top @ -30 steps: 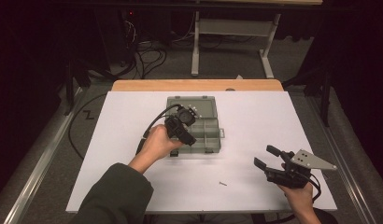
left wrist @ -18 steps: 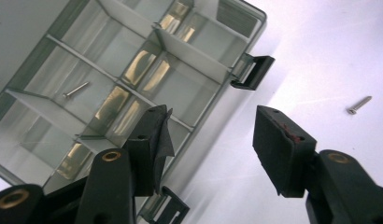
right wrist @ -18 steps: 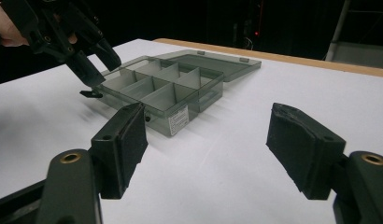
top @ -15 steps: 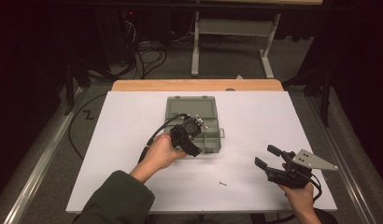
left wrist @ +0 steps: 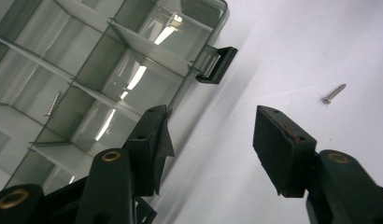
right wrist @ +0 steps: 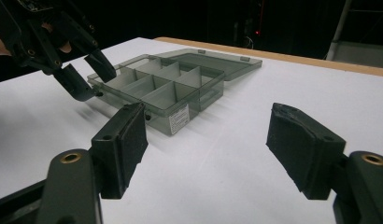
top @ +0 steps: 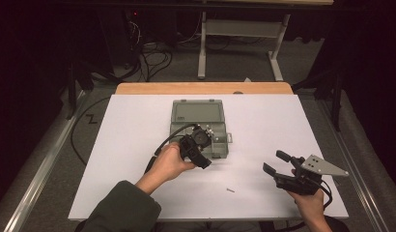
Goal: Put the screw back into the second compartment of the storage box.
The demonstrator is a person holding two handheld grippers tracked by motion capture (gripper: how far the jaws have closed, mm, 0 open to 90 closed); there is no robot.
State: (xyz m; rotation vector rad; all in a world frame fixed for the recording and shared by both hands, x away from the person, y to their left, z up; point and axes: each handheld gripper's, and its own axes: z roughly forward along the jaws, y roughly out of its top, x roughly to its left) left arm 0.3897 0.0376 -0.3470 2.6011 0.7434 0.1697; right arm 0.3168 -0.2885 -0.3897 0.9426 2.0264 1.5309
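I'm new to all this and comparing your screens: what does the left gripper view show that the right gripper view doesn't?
The left gripper view has a loose screw lying on the white table, a second screw inside one compartment, and the black latch at the box's edge. The right gripper view has the box's open lid lying flat, a label on its side, and the left gripper beside it, jaws apart. Both take in the compartment box and the table.

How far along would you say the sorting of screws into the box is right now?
Done: the box lies open, with one screw inside a compartment. In hand: the open, empty left gripper hovers at the box's edge. Left: a loose screw on the table; the right gripper waits open.
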